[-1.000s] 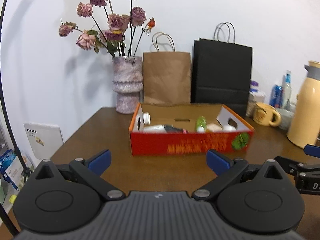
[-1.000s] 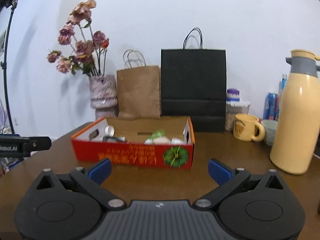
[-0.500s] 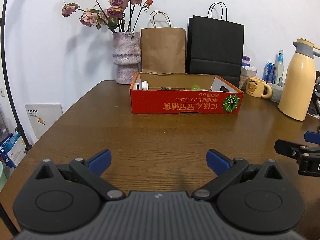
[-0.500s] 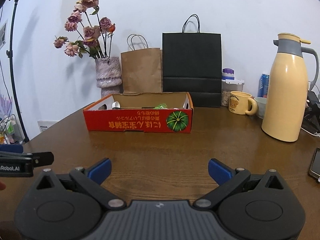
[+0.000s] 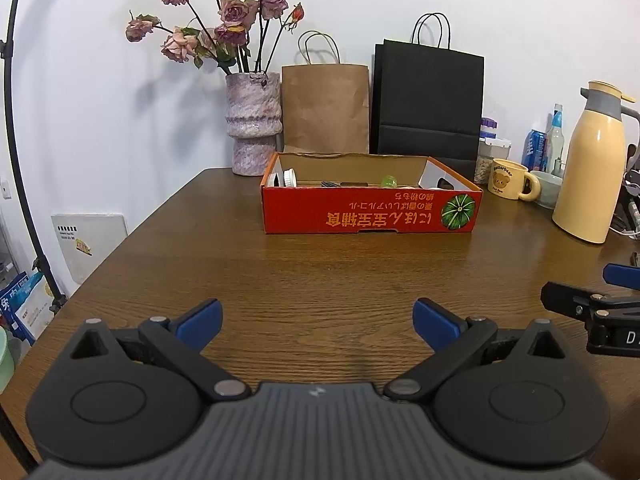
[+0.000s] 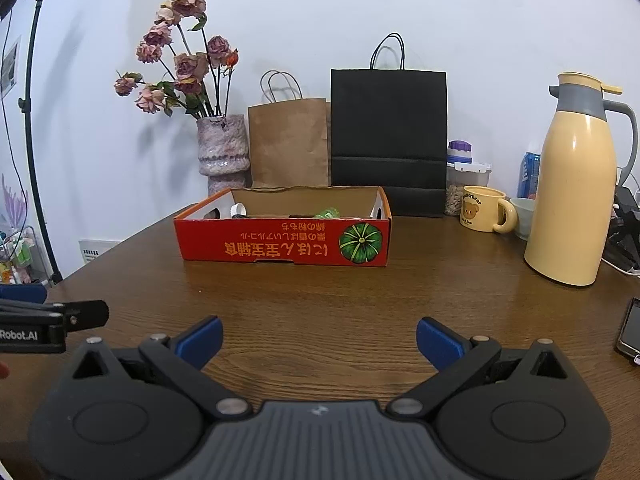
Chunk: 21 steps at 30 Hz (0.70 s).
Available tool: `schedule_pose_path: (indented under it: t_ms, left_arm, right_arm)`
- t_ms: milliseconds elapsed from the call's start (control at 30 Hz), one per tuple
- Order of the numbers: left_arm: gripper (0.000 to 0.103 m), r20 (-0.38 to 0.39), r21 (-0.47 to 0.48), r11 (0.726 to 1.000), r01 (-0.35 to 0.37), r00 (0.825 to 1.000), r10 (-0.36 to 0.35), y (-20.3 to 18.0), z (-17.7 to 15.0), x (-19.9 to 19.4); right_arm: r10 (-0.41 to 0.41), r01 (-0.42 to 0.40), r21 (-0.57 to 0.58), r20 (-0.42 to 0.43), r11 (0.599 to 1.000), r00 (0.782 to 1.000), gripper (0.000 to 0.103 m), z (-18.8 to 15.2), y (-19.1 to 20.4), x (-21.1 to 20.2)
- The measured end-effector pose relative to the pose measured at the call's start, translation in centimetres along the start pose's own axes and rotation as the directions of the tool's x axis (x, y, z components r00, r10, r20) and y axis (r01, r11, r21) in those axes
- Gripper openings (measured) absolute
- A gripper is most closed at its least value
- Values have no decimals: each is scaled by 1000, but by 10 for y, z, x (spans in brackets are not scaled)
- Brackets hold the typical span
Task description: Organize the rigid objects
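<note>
A red cardboard box with a pumpkin picture stands on the brown wooden table, also seen in the right wrist view. Inside it, a white round lid and a green item peek over the rim; the rest is hidden. My left gripper is open and empty, low over the table well in front of the box. My right gripper is open and empty, beside the left one.
Behind the box stand a vase of dried roses, a brown paper bag and a black paper bag. At right are a yellow mug, a yellow thermos jug, cans, and a phone near the edge.
Both grippers have pulled back from the box and come lower over the table; the box now looks farther away. Both stay open and empty.
</note>
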<state>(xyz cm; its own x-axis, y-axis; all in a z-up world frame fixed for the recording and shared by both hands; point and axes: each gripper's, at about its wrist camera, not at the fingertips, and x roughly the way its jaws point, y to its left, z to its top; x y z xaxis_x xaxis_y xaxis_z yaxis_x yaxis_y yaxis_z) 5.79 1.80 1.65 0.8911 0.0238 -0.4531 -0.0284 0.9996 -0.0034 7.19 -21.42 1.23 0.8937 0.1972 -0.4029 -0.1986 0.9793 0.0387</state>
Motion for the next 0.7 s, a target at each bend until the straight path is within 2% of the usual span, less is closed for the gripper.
schedule_pose_path:
  t_ms: [700]
  left_arm:
    - [103,12,17,1000,7,1000,-7,-3,-1,-3]
  right_arm:
    - [4,-4,-3,4,1000,1000,103,1,0,-1]
